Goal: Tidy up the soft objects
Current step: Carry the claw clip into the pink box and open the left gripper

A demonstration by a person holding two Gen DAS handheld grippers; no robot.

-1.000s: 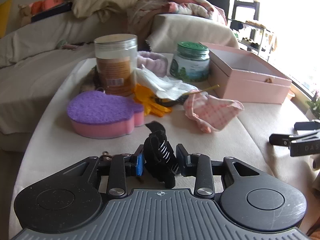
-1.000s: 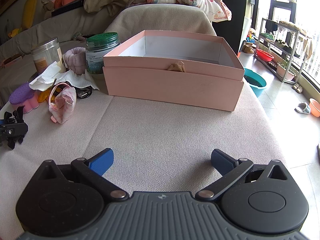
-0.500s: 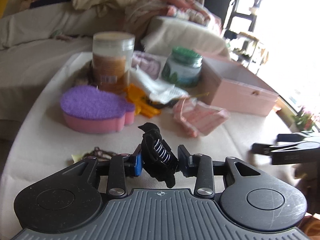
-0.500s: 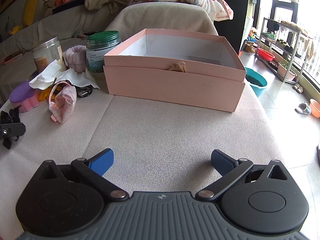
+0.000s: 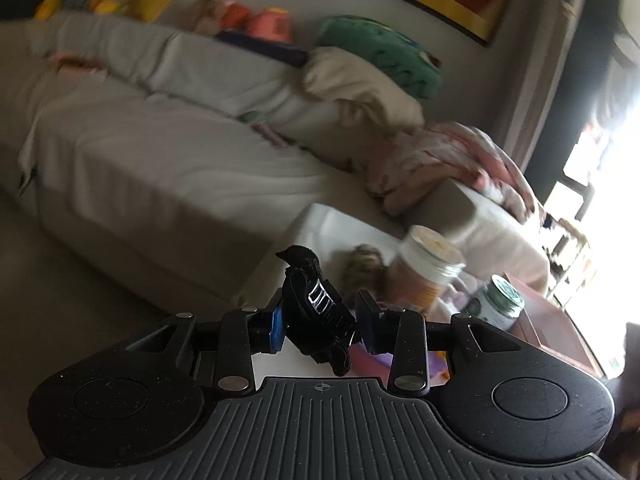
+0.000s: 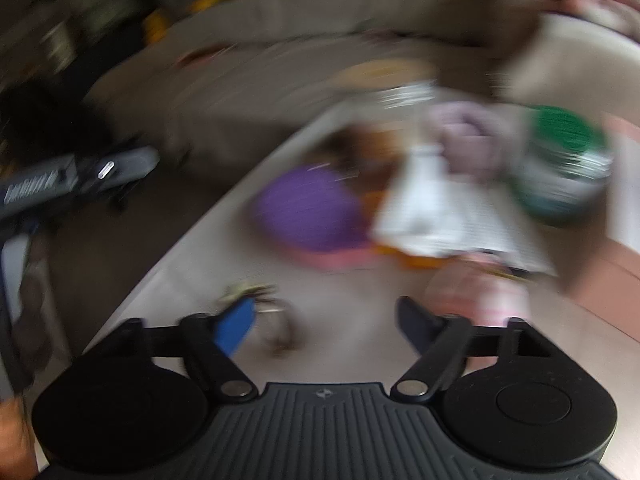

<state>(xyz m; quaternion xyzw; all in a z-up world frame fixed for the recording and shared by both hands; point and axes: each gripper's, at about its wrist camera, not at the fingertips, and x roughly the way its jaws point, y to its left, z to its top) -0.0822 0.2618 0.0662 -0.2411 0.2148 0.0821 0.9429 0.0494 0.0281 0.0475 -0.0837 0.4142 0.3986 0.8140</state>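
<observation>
Both views are swung leftward toward the sofa (image 5: 168,168); black strap (image 5: 316,312) is pinched by left gripper (image 5: 320,326); right gripper (image 6: 324,322) is closing, nothing between.

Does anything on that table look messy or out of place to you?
Yes. Crumpled white paper is strewn over the clutter beside the purple sponge, half covering something orange. The left gripper holds a black hair claw clear of the table. The right wrist view is badly blurred, so finer detail is unreadable.
</observation>
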